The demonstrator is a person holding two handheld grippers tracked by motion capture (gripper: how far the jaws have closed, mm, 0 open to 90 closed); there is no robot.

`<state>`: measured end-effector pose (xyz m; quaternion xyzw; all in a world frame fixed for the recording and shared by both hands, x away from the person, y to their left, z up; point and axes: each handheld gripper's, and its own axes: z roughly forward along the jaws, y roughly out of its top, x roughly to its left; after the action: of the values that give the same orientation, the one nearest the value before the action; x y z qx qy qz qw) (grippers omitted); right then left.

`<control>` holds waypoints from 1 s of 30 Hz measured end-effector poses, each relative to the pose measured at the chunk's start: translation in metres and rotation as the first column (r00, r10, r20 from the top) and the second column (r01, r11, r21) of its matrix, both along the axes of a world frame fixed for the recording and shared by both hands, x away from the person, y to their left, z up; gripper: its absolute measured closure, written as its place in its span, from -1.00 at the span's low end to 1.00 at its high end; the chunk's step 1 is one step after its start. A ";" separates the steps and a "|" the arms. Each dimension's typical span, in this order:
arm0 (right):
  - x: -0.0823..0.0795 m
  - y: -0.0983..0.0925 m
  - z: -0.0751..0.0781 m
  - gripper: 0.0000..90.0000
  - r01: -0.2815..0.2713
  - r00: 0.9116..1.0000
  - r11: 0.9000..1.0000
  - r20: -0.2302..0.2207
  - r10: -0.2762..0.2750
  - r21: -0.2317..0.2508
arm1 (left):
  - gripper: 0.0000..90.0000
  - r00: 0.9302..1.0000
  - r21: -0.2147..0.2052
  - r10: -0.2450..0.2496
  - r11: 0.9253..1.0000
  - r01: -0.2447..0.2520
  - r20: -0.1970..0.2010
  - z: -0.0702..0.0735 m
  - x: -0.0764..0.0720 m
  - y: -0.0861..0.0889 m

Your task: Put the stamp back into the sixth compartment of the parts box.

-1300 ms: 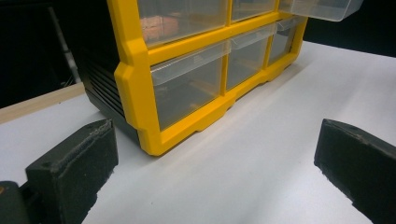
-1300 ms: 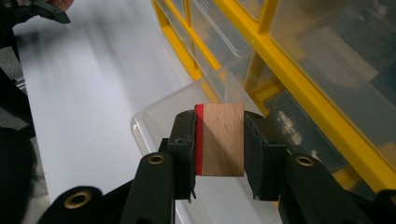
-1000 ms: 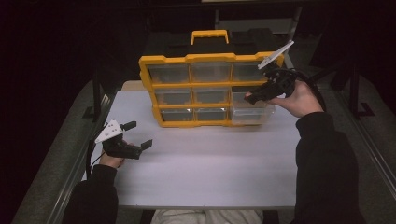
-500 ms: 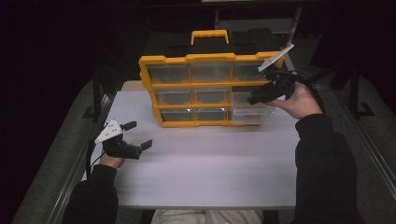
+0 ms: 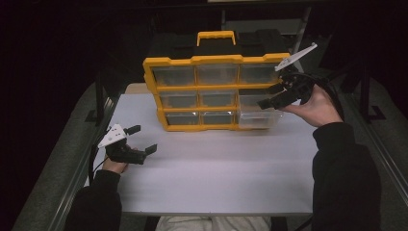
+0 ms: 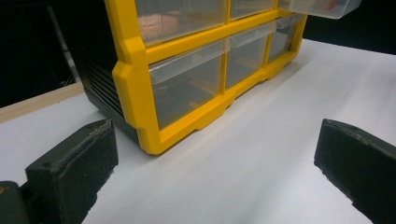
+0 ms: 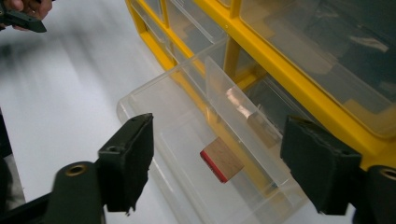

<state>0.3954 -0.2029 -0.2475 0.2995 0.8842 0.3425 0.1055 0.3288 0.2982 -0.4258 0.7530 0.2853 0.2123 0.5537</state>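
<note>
Fingers of your right gripper point(image 5: 272, 96) have just been opening, empty, over the pulled-out drawer point(image 7: 187, 154); the wooden block point(image 7: 222, 159) lies released inside. Left gripper point(image 5: 139, 139) stays open, idle on the surface point(image 5: 216, 173).

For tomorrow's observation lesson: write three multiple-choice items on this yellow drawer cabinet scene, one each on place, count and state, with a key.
1. Where does the wooden block lie?
A in the pulled-out drawer
B on the table
C between the jaws

2. How many drawers per row in the cabinet?
A two
B three
C five

3. How are the right hand-held gripper jaws?
A shut on the block
B open
C shut on the handle

Key: A, it rests on the clear drawer floor; B, three fronts in each row; B, pads apart, having just opened, above the block.
</note>
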 end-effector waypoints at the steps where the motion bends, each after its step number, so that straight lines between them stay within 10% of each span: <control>1: -0.002 0.000 0.001 -0.59 0.004 1.000 1.000 0.006 -0.004 0.005 | -1.00 1.000 0.000 0.000 1.000 0.000 0.000 0.000 0.000 0.000; 7: -0.013 -0.006 0.001 -0.97 0.051 0.999 0.999 0.014 -0.052 0.016 | -1.00 1.000 0.000 0.000 1.000 0.000 0.000 0.000 0.000 0.000; 30: -0.044 -0.042 -0.024 -1.00 0.100 0.994 0.987 0.038 -0.106 0.128 | -1.00 1.000 0.002 0.002 1.000 -0.002 -0.003 0.000 0.000 0.000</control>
<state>0.3511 -0.2452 -0.2714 0.3432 0.8417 0.3982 0.1236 0.3285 0.2980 -0.4260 0.7537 0.2866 0.2120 0.5521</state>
